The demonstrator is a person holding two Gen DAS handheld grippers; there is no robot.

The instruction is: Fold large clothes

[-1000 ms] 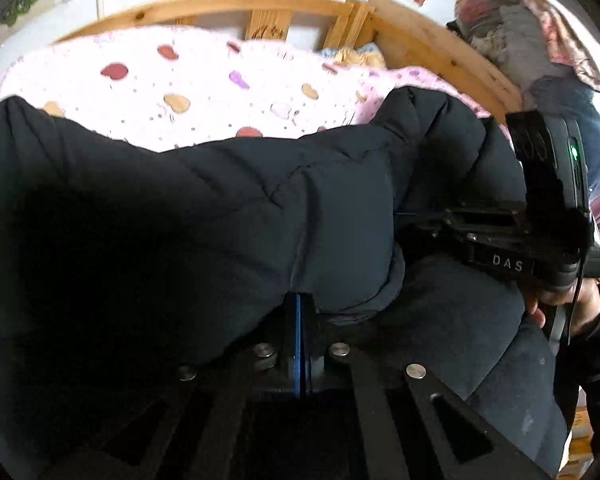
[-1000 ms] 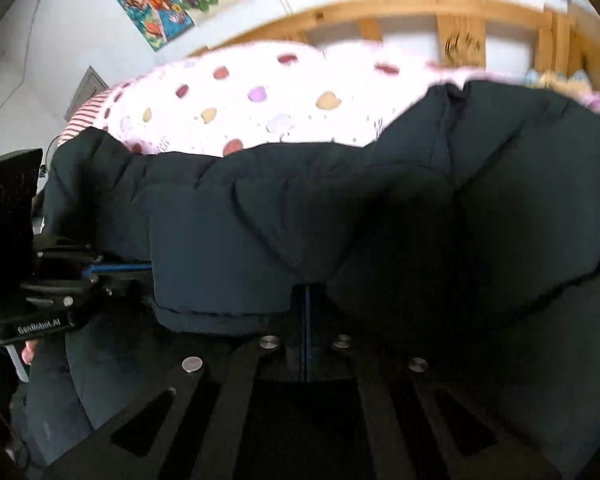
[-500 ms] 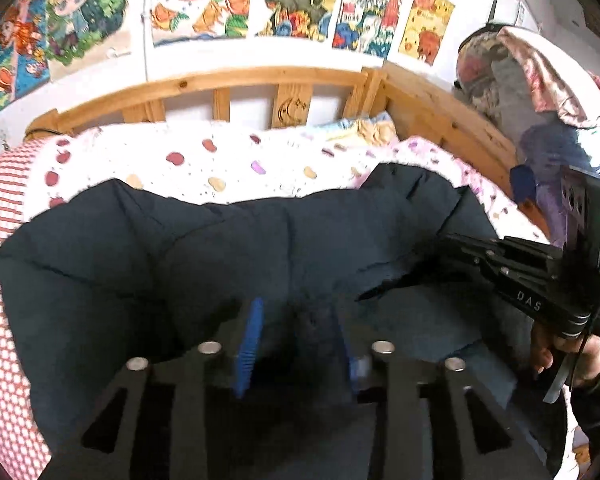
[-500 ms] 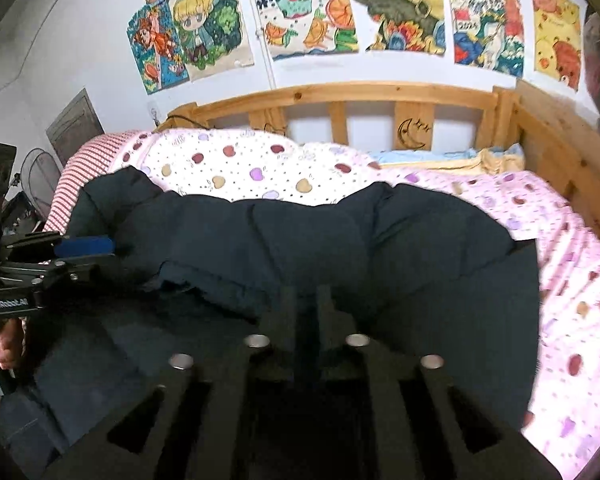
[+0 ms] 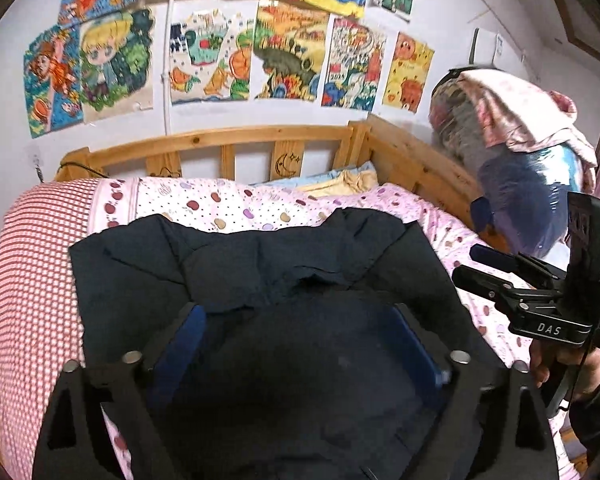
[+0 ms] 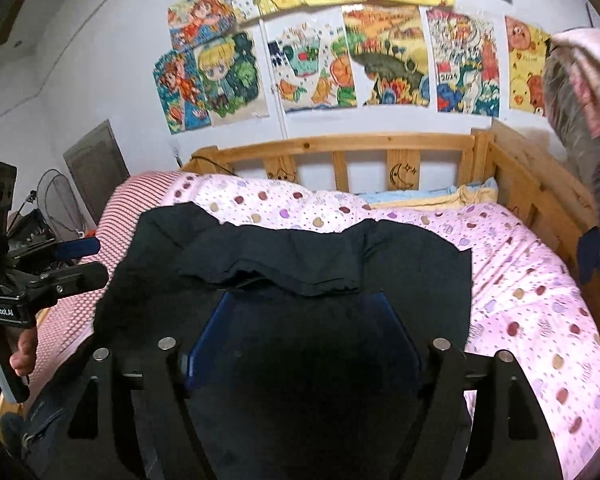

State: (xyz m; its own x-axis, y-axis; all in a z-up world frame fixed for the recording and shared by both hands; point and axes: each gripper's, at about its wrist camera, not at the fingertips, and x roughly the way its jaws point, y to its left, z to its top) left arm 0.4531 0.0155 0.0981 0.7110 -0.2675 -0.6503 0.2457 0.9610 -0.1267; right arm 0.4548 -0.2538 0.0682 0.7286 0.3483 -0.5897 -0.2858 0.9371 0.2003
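Left wrist view: dark jacket point(image 5: 284, 280) lies folded on the bed point(image 5: 40, 280), both grippers spread wide.

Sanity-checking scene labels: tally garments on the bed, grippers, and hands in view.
Dark jacket, spread on the pink quilt: 1
Grippers, both open and holding nothing: 2 (left gripper, right gripper)
Hands on gripper handles: 2 (left hand, right hand)
Total: 5

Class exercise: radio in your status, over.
Both claws, left and right, open, empty. Dark coat lying on the bed, folded over. Nothing in the way.
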